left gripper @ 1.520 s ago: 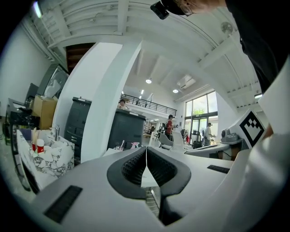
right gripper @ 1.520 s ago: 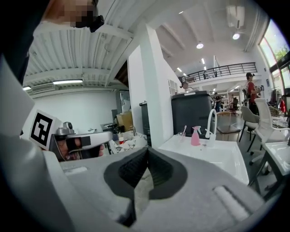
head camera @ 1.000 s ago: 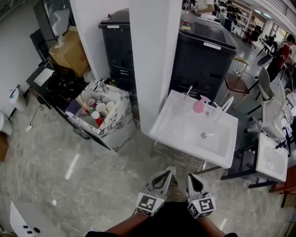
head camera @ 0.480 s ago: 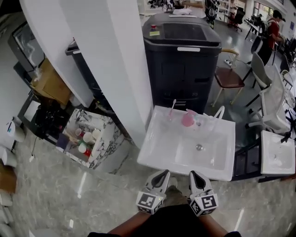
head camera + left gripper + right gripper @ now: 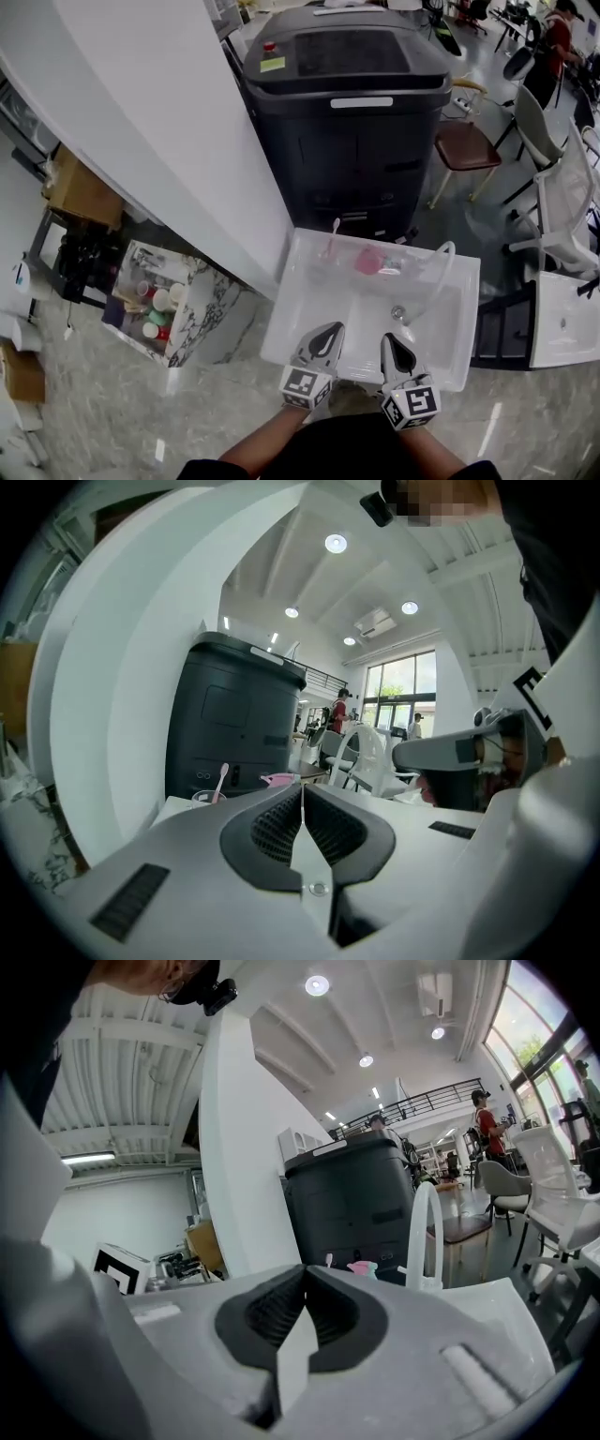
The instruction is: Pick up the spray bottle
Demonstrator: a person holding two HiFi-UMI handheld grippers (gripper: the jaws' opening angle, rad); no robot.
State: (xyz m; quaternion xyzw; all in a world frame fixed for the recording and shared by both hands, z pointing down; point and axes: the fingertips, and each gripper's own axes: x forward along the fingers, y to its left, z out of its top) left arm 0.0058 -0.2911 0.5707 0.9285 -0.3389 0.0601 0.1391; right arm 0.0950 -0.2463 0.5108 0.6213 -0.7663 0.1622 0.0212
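The pink spray bottle stands at the back of the white sink, between a cup with a toothbrush and the curved white faucet. My left gripper and right gripper hover side by side over the sink's front part, both shut and empty, well short of the bottle. In the left gripper view the bottle's pink top peeks just above the shut jaws of that gripper. The right gripper view shows the bottle beyond its shut gripper, left of the faucet.
A tall black cabinet stands right behind the sink, a white pillar to its left. A marble box of cups sits on the floor at left. A brown chair, white chairs and a second sink are at right.
The sink has come much closer and both grippers now reach over its front edge, where before they hung over the floor. Both stayed shut.
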